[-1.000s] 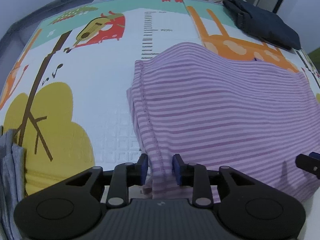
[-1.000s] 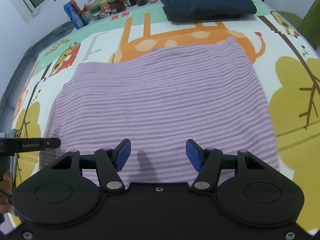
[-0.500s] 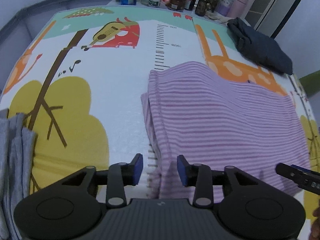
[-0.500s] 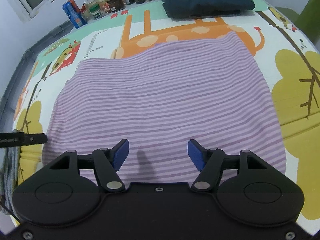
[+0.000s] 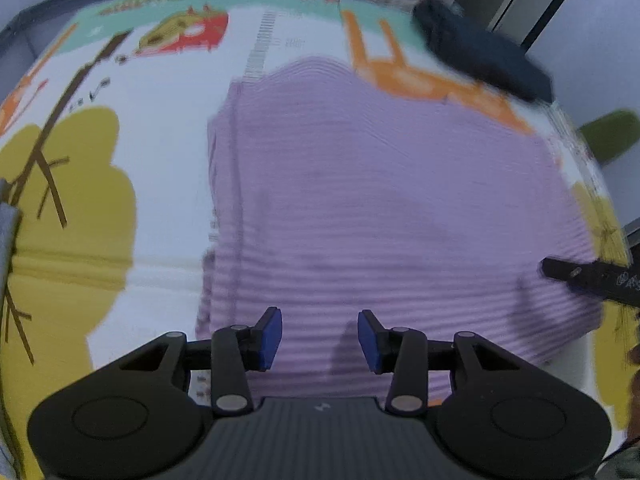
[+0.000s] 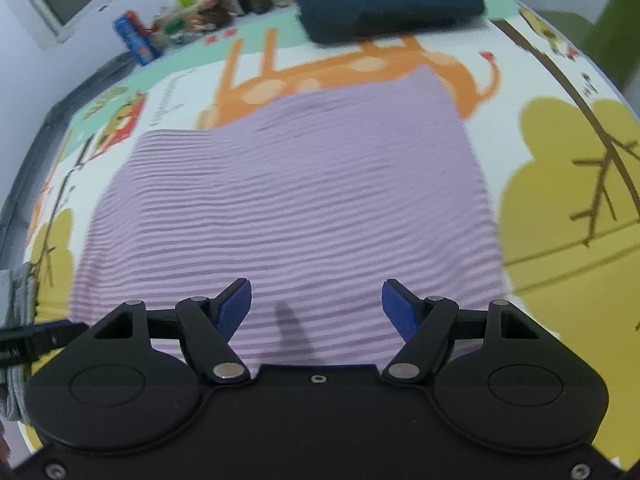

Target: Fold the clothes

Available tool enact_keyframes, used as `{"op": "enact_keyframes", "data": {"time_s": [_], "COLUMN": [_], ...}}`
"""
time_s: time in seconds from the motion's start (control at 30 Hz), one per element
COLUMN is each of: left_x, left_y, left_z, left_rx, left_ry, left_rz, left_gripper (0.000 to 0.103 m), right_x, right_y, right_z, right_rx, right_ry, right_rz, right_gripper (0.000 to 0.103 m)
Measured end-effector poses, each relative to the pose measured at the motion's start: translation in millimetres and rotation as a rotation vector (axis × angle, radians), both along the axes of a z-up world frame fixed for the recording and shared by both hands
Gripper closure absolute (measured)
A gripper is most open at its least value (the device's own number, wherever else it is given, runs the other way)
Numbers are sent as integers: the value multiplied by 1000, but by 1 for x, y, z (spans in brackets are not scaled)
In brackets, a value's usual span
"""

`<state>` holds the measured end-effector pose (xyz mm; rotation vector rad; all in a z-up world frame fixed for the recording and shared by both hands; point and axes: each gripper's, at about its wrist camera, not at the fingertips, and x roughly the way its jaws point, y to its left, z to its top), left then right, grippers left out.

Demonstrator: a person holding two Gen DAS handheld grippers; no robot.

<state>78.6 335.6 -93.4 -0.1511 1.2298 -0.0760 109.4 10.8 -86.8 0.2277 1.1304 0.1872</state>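
At the far left of the striped shirt (image 5: 380, 200), a grey garment (image 6: 18, 292) is lying bunched at the table's edge, likely waiting its turn. The shirt itself, lilac with thin darker stripes, is lying flat on the cartoon play mat (image 5: 160, 120) that covers the table, folded into a broad rectangle with its near edge toward the person.

The left tongs (image 5: 320, 338) are hanging over the shirt's near left part, just inside its left fold. Their blue pads are standing partly apart with nothing pinched between them; the cloth is lying below the gap, loose. They have just been opening, which reads as a release of the shirt's edge once it was laid down.

The right tongs (image 6: 316, 308) are hanging over the shirt's near edge, a little right of its middle, with their pads spread wider and also empty. They too have been opening, with only flat cloth beneath.

Past the shirt's far edge, a dark blue garment (image 6: 388, 4) is sitting already folded, set away so that the working space stays free. Left of it, bottles and jars (image 6: 200, 12) are crowding the table's far rim.

With both tongs free, the next fold seems to call for fresh grips on the near corners.
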Motion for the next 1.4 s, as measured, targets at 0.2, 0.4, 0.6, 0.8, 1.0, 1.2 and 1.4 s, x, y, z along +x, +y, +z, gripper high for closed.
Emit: {"op": "enact_keyframes", "data": {"time_s": [0.2,0.4,0.6,0.8,1.0,1.2,1.4], "left_x": [-9,-27,-35,-31,-24,20,81], "left_y": [-12,-11,-2,-6,12,47,73], "left_z": [-22,-25,-17,-25,-2,34,36], "left_rx": [106,149,115,134,79,-1,-112], "left_ry": [63,64,48,64,33,-51,-50], "left_rz": [-22,-53,-56,-85,-67,33,137], "left_gripper": [57,45,43,39,54,18,18], "right_x": [2,-23,-40,-25,-29,-3,32], "right_y": [-15,-9,-15,-18,-33,-56,-60], "right_z": [-25,-34,-23,-25,-23,2,11], "right_rx": [-30,-118,-94,-70,8,58,43], "right_ry": [57,37,57,53,58,3,-37], "right_rz": [16,104,114,95,87,24,23], "right_gripper": [32,32,32,26,35,34,34]}}
